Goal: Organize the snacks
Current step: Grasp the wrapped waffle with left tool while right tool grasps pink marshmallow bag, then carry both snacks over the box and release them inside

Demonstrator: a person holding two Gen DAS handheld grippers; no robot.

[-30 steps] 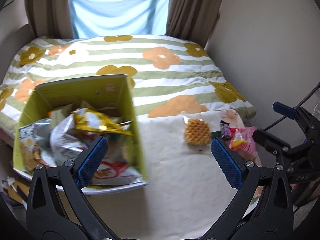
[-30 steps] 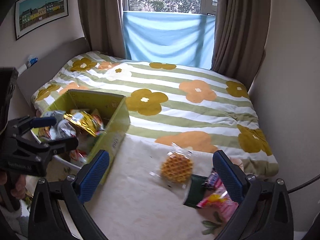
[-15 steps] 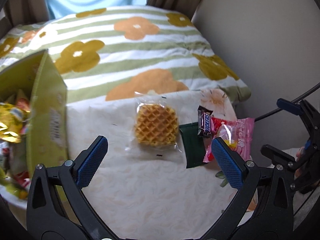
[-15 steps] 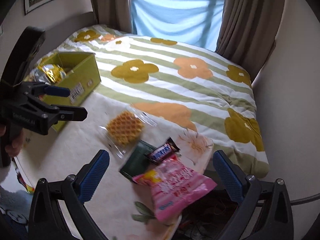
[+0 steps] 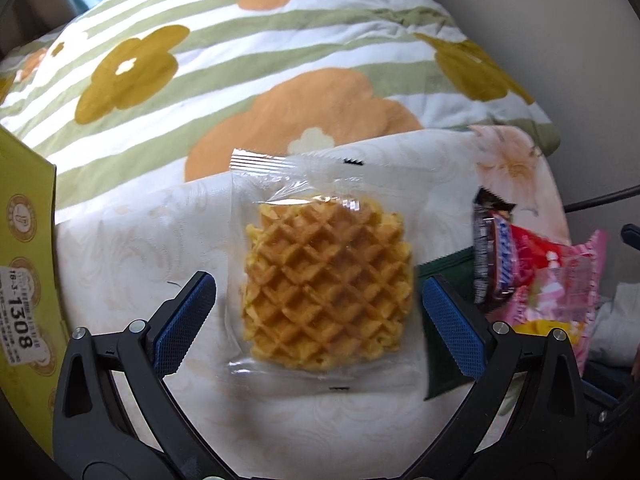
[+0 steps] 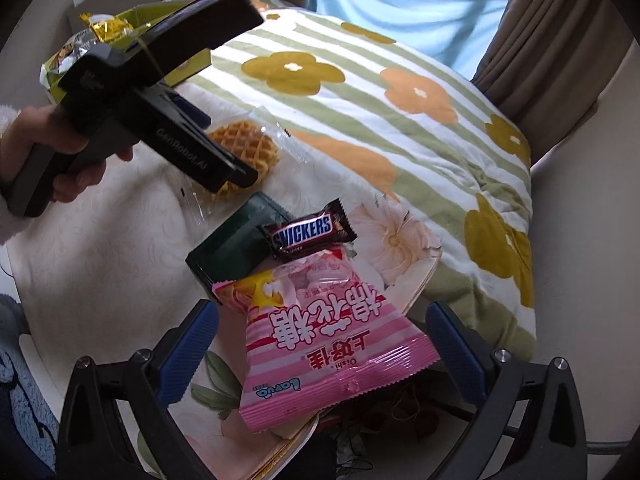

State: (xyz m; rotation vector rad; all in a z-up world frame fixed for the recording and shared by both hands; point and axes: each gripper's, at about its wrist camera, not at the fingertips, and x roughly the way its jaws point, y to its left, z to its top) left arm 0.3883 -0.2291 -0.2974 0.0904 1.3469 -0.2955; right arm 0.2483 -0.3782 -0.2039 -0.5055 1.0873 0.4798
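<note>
A wrapped waffle (image 5: 328,280) lies on the white cloth-covered table, between the open fingers of my left gripper (image 5: 320,320), which hovers just over it. It also shows in the right wrist view (image 6: 248,148), partly behind the left gripper's body. A pink marshmallow bag (image 6: 328,344) lies at the table's near edge between the open fingers of my right gripper (image 6: 320,352). A Snickers bar (image 6: 308,234) rests on a dark green packet (image 6: 232,244). The green snack box (image 5: 24,264) stands at the left, with bags inside it (image 6: 80,44).
The flower-patterned bedspread (image 6: 380,92) lies behind the table. The table's edge (image 6: 420,288) drops off on the right toward cables and the wall. Brown curtains (image 6: 540,28) and a blue sheet hang at the back.
My left gripper has swung right from the box and dropped close over the waffle. My right gripper has moved in over the pink bag. Both stayed open.
</note>
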